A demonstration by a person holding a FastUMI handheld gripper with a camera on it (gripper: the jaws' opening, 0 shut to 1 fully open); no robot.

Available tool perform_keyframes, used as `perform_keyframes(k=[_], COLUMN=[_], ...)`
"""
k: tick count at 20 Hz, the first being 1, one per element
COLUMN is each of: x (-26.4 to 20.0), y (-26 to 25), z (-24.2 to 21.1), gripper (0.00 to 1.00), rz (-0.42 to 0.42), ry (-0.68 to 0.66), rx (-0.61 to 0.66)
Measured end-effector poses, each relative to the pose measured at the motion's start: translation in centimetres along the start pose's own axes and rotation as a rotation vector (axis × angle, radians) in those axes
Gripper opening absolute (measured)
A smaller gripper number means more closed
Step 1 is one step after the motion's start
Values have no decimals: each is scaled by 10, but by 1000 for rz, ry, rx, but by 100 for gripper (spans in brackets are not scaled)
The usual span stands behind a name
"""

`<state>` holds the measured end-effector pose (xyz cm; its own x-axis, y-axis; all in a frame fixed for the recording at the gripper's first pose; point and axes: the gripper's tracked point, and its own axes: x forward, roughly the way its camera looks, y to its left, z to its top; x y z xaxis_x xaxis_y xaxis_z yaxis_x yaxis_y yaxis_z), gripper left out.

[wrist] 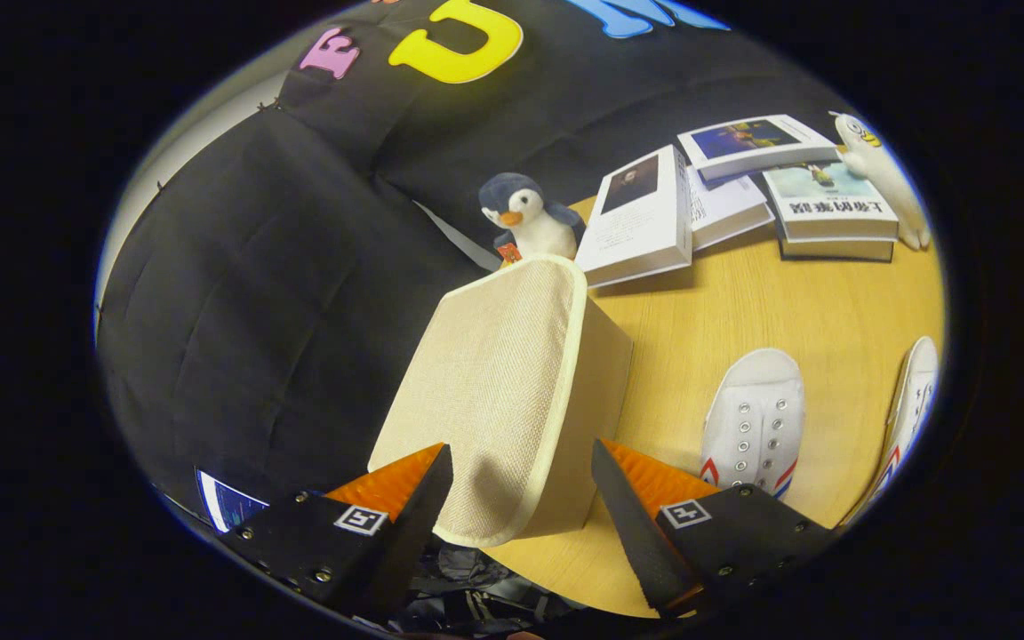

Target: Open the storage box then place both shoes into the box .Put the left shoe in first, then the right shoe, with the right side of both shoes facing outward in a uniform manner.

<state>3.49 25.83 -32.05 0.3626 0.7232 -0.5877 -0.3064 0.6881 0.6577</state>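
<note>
The beige fabric storage box [512, 391] stands on the table [743, 302], lid closed (contents hidden), its near end between the spread fingers [521, 484], which grip nothing. Two white shoes [754, 418] [910, 409] lie beside it, toes pointing toward the books [725, 196].

Your gripper [521, 498] has its fingers spread to either side of the storage box [499, 391], whose near edge dips between them, and you can't tell whether either finger touches the fabric. The closed lid hides the box's inside. The box covers the toy penguin [525, 218] from the chest down. The right-hand shoe [912, 413] is cut off along its outer side. The print on the books [748, 191] is too small to make out.
</note>
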Motion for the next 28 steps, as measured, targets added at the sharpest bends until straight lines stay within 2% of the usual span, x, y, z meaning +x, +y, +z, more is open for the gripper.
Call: perform_keyframes(k=[5,7,11,12,20,28], x=[24,26,10,3,-22,18], y=[7,19,26,38,136,246], z=[-9,-6,14,18,56,75], gripper=[96,90,26,16,16,16], rz=[84,138,129,168,274,365], ry=[71,85,54,60,31,43], rx=[137,212,243,246,28,-82])
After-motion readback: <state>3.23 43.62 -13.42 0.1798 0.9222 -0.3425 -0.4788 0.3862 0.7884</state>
